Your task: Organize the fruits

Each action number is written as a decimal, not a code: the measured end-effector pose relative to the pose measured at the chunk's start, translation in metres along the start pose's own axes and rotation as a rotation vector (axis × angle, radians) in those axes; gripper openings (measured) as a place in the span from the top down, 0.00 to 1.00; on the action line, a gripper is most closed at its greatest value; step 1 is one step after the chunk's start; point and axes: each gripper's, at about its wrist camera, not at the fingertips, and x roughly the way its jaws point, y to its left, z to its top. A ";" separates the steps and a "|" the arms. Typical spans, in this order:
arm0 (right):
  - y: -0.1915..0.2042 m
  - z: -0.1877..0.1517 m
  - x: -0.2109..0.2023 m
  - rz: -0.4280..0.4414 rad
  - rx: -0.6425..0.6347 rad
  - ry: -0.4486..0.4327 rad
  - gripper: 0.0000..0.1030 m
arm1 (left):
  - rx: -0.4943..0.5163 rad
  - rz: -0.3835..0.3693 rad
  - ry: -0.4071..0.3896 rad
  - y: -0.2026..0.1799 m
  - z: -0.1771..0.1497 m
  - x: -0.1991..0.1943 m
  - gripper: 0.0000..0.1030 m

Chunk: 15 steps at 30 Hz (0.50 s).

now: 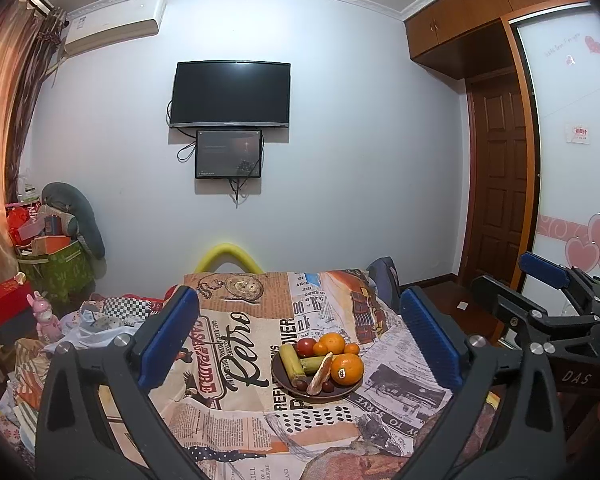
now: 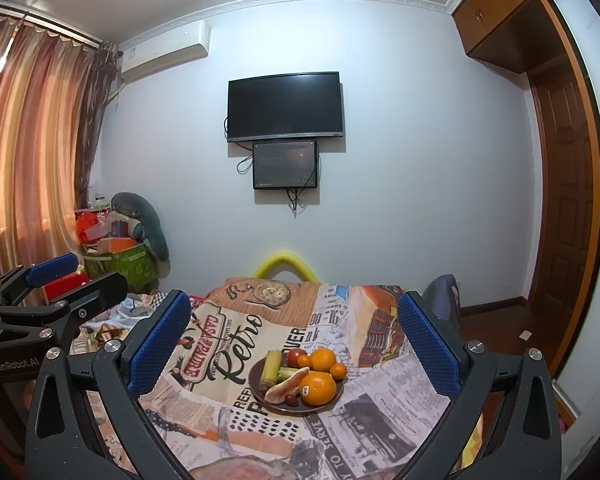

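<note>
Both grippers, left (image 1: 300, 332) right (image 2: 294, 338), spread, empty; fruit plate (image 2: 256, 390) ahead between fingers

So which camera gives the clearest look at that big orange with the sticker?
The right wrist view: the stickered orange sits nearer the middle and looks slightly larger, sticker facing the camera. The left wrist view shows the same orange and sticker too, a little smaller, on the brown plate.

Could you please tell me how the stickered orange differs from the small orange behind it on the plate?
The stickered orange is larger and nearest the camera; the small orange is far smaller and sits behind. Only the stickered orange carries a white label. Both are round, orange and on the dark plate.
</note>
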 end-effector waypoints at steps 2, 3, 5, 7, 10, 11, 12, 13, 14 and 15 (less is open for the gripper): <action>0.000 0.000 0.000 -0.001 -0.002 0.000 0.00 | 0.000 -0.001 0.000 0.000 0.000 0.000 0.00; 0.000 0.000 0.000 0.000 -0.001 0.000 0.00 | 0.001 -0.001 0.001 0.000 0.000 0.000 0.00; 0.001 0.000 0.000 0.000 -0.001 0.000 0.00 | 0.001 0.000 -0.001 0.000 0.000 0.000 0.00; 0.001 0.000 0.000 0.000 -0.003 -0.002 0.00 | 0.000 -0.001 -0.002 0.001 0.001 0.000 0.00; 0.001 0.000 0.000 -0.001 -0.003 -0.003 0.00 | -0.002 0.001 -0.004 0.003 0.002 0.000 0.00; 0.001 0.000 0.000 -0.002 -0.003 -0.003 0.00 | -0.002 0.001 -0.004 0.003 0.003 0.000 0.00; 0.001 0.000 0.000 -0.002 -0.003 -0.003 0.00 | -0.003 0.001 -0.005 0.003 0.003 0.000 0.00; 0.001 0.000 0.000 -0.001 -0.002 -0.003 0.00 | -0.004 0.001 -0.005 0.003 0.003 0.000 0.00; 0.001 0.000 0.000 -0.001 -0.002 -0.003 0.00 | -0.006 0.000 -0.005 0.004 0.003 0.000 0.00; 0.001 0.000 0.000 -0.001 -0.002 -0.003 0.00 | -0.007 0.000 -0.006 0.004 0.003 -0.001 0.00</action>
